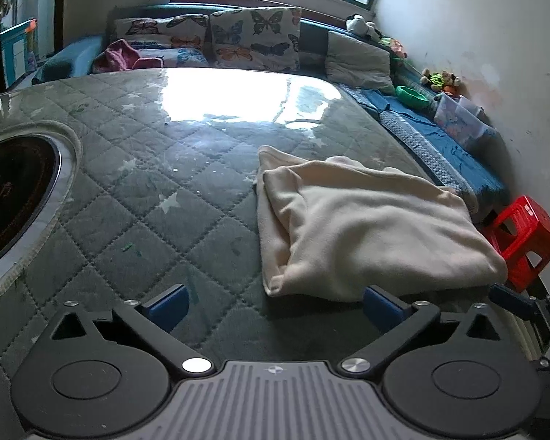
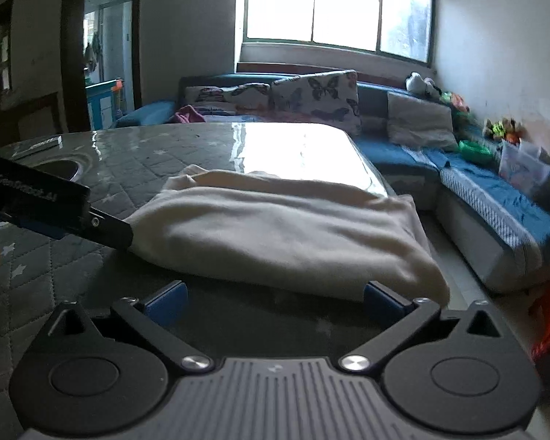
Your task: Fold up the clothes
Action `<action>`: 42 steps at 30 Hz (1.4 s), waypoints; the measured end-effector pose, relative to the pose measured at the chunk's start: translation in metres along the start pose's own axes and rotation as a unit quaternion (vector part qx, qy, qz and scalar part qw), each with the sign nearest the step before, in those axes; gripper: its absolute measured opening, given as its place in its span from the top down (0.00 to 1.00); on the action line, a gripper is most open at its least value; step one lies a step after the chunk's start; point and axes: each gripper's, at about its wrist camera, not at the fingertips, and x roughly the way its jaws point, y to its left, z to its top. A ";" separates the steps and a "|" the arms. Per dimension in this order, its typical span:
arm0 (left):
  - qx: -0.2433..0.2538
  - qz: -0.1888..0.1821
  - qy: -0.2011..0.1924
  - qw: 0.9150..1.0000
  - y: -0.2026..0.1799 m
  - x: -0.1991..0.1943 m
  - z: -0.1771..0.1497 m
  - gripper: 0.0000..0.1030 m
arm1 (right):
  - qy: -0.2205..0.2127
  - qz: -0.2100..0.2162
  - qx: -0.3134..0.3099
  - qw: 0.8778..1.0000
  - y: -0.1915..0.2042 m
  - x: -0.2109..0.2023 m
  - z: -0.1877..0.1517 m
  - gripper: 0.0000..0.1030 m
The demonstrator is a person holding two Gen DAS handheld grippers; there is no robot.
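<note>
A quilted grey table (image 1: 135, 183) fills the room before a blue sofa (image 2: 476, 183) under the window. The folded cream garment (image 1: 366, 220) lies near the table's right edge. My left tongs (image 1: 275, 306) and right tongs (image 2: 275, 302) both gape wide just short of its near edge, holding nothing.

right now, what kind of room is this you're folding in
Most likely a home living room. A blue corner sofa with butterfly cushions sits under a window, and the cream garment lies on a quilted table cover.
</note>
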 end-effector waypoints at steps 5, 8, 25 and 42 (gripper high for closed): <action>0.006 -0.003 0.003 1.000 -0.002 -0.004 -0.006 0.00 | 0.006 -0.006 0.026 1.000 -0.001 -0.004 -0.006 0.00; 0.006 -0.003 0.010 1.000 0.000 -0.005 -0.011 0.00 | 0.005 -0.011 0.028 1.000 0.000 -0.007 -0.008 0.00; 0.029 -0.006 0.020 0.999 -0.002 -0.025 -0.037 0.00 | -0.003 -0.044 0.039 0.998 0.020 -0.027 -0.023 0.00; 0.057 -0.006 0.019 0.998 -0.008 -0.043 -0.058 0.00 | -0.001 -0.060 0.058 0.996 0.027 -0.051 -0.042 0.00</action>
